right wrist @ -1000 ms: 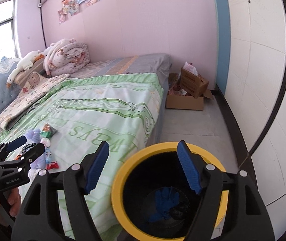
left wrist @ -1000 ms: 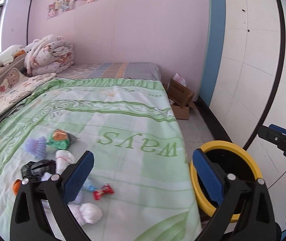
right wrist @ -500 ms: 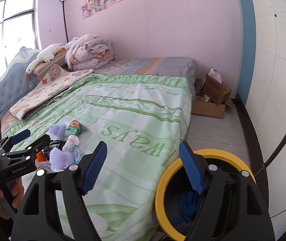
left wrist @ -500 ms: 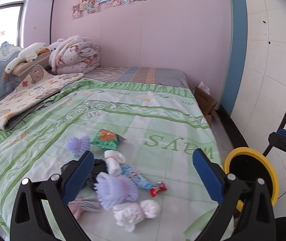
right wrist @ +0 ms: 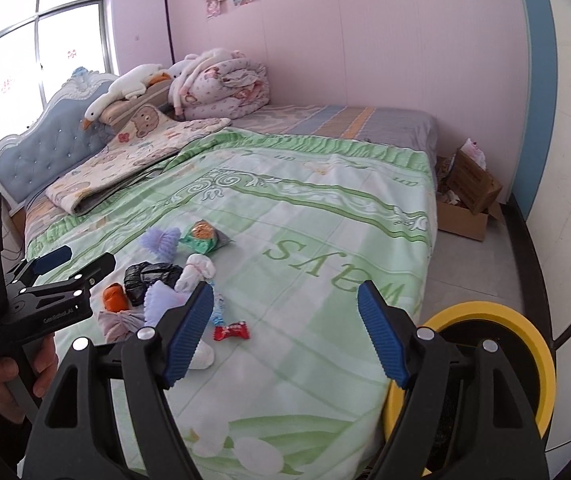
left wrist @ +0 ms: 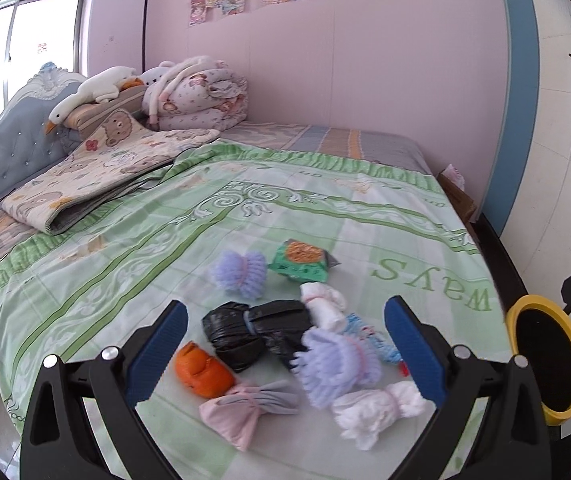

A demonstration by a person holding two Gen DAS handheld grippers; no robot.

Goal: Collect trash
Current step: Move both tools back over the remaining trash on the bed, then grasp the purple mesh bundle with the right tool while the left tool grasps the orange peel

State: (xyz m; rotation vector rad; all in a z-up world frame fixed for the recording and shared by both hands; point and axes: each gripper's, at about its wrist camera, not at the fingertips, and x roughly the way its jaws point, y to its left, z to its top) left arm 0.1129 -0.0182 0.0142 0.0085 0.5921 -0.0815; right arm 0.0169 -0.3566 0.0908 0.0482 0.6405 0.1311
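Trash pile (left wrist: 297, 344) now sits between my spread, empty left gripper (left wrist: 285, 354) fingers, no longer off to their left | right gripper (right wrist: 283, 332), jaws apart and empty, has swung off the yellow bin (right wrist: 525, 364), now beyond its right finger | I judge the next pickup is lined up.

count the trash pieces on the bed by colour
purple: 2, a puff and a second puff
white: 2, a bundle and a second bundle
black: 1, bag
orange: 1, wad
pink-grey: 1, bundle
green: 1, snack packet
light blue: 1, wrapper
red: 1, candy wrapper
total: 10
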